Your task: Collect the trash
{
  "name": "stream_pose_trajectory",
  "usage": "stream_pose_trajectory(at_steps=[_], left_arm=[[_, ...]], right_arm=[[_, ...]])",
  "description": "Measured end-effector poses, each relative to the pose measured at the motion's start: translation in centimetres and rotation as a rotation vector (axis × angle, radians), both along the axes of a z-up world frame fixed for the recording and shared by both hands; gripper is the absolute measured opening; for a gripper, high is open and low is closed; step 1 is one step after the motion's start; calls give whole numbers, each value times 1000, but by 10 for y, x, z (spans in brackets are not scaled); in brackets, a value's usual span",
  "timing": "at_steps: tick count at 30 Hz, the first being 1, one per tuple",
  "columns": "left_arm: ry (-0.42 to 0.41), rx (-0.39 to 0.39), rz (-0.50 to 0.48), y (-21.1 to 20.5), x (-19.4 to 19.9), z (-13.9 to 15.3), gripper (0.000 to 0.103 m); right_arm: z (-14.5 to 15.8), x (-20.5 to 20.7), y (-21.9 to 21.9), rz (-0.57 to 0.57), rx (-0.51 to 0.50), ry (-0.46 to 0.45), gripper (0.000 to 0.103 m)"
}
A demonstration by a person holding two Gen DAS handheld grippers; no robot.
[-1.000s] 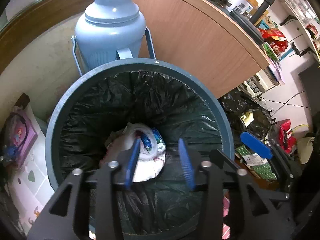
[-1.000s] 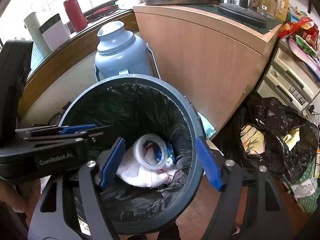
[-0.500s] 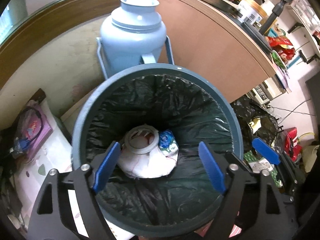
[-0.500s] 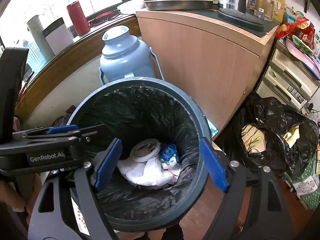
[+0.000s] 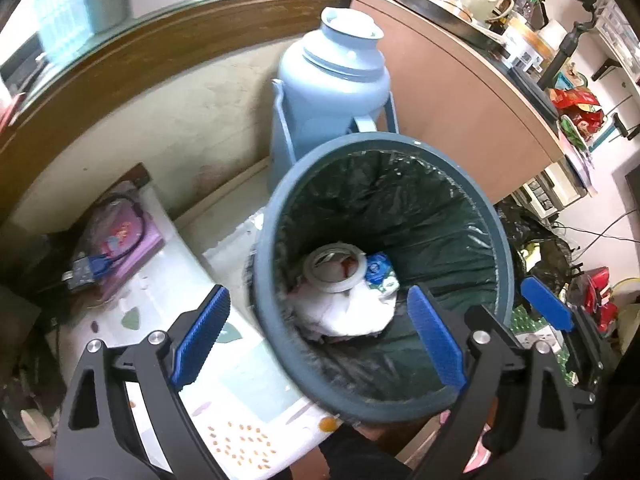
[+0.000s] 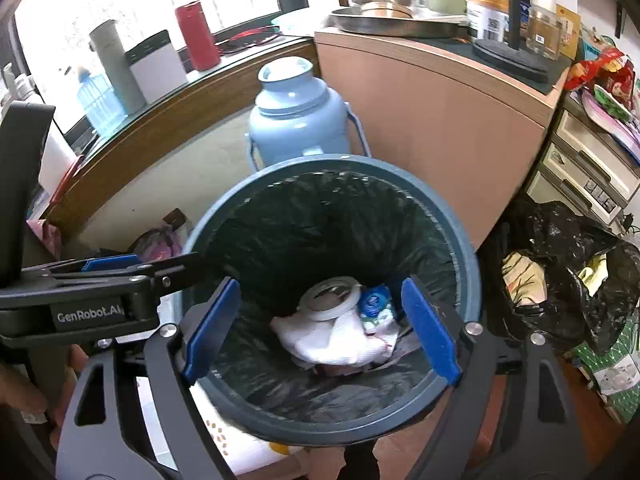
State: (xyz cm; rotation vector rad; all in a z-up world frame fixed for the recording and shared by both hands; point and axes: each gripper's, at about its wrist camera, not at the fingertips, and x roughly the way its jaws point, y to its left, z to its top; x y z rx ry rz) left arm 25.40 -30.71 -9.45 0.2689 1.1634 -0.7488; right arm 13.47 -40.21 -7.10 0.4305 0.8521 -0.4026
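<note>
Hovering above bin (image 6: pixel 460 248): left gripper (image 5: pixel 316 338), right gripper (image 6: pixel 320 328), fingers spread, empty. Tape roll (image 6: pixel 330 298), tissue (image 6: pixel 332 340) at bin bottom, apparently deposited.

The left gripper (image 5: pixel 318 334) was held with its jaws spread wide and nothing between them, while the right gripper (image 6: pixel 320 326) was likewise held wide open and empty, just to the right of it.

A lived-in home corner is shown; ahead of the fingers a lined trash bin (image 6: pixel 466 280) is set before a blue thermos jug (image 6: pixel 298 120); kitchenware is crowded on a wooden cabinet (image 6: pixel 440 112); cups are lined along a windowsill (image 6: pixel 160 92).
</note>
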Motion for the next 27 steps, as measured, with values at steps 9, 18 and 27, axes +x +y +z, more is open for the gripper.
stream_pose_trajectory(at_steps=[9,18,27], left_arm=[[-38,17,56,62,4,10,88],[-142,37,117,122,8,22,88],[-133,45,128,172,9,18,89]], right_arm=[[1,12,58,66,5,-1,84],[3,19,114,118,-5,-5,86],[0,23,164,149,-6,-3,86]])
